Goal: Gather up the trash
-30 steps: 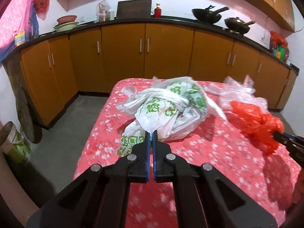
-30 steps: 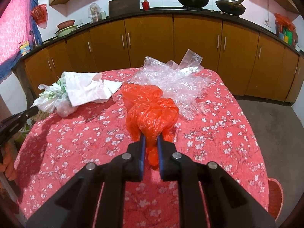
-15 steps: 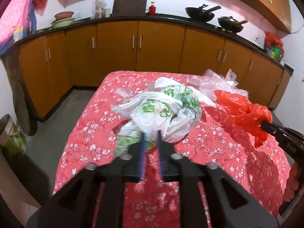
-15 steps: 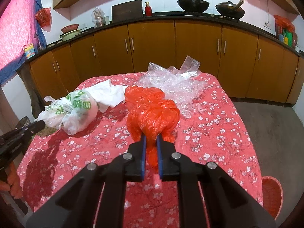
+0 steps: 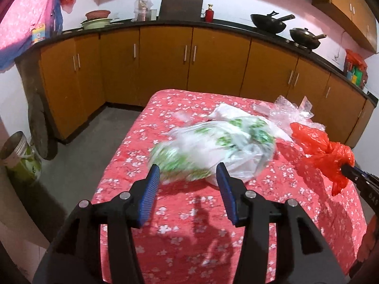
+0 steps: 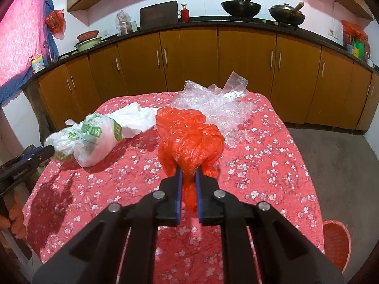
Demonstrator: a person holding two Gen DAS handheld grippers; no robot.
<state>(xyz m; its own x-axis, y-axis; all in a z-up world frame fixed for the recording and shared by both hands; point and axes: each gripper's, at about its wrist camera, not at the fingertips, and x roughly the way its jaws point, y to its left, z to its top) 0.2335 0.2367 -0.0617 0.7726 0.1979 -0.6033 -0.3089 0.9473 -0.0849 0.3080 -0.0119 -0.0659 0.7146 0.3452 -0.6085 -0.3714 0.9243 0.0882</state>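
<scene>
On red tablecloth [image 6: 260, 165], white bag [image 6: 94, 137], released.

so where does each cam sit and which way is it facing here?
Left wrist: on the left gripper, angled down over the table's left edge toward the cabinets; jaws just opened, white-green bag lying beyond the tips, unheld; own fingers in frame.
Right wrist: on the right gripper, same downward heading from the table's near edge; shut on the red bag; own fingers in frame.
Shared: both bags, bubble wrap, red floral tablecloth, woks; each sees the other gripper at its frame edge.
</scene>
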